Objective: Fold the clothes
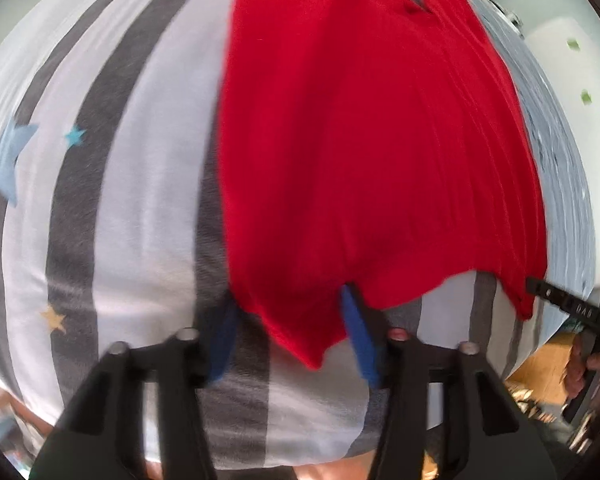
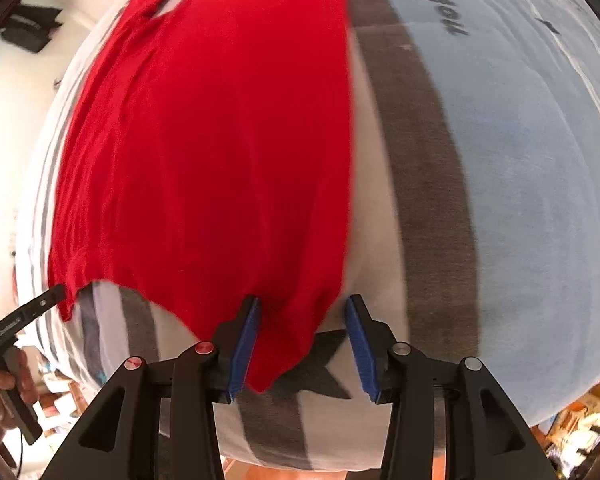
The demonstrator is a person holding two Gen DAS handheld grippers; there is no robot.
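Observation:
A red garment (image 1: 360, 152) lies spread on a grey-and-white striped bedcover (image 1: 140, 160). In the left wrist view its near left corner hangs between the blue pads of my left gripper (image 1: 292, 328), whose jaws stand open around it. In the right wrist view the red garment (image 2: 220, 160) has its near right corner between the pads of my right gripper (image 2: 302, 344), also open. Each view shows the other gripper at the far hem corner: the right gripper (image 1: 560, 304) at the right edge, the left gripper (image 2: 32, 312) at the left edge.
A light blue cloth with dark lettering (image 2: 520, 160) lies to the right of the red garment on the striped cover (image 2: 420, 160). Star prints (image 1: 4, 160) mark the cover's left side. The bed's near edge drops to a wooden floor (image 1: 540, 368) with clutter.

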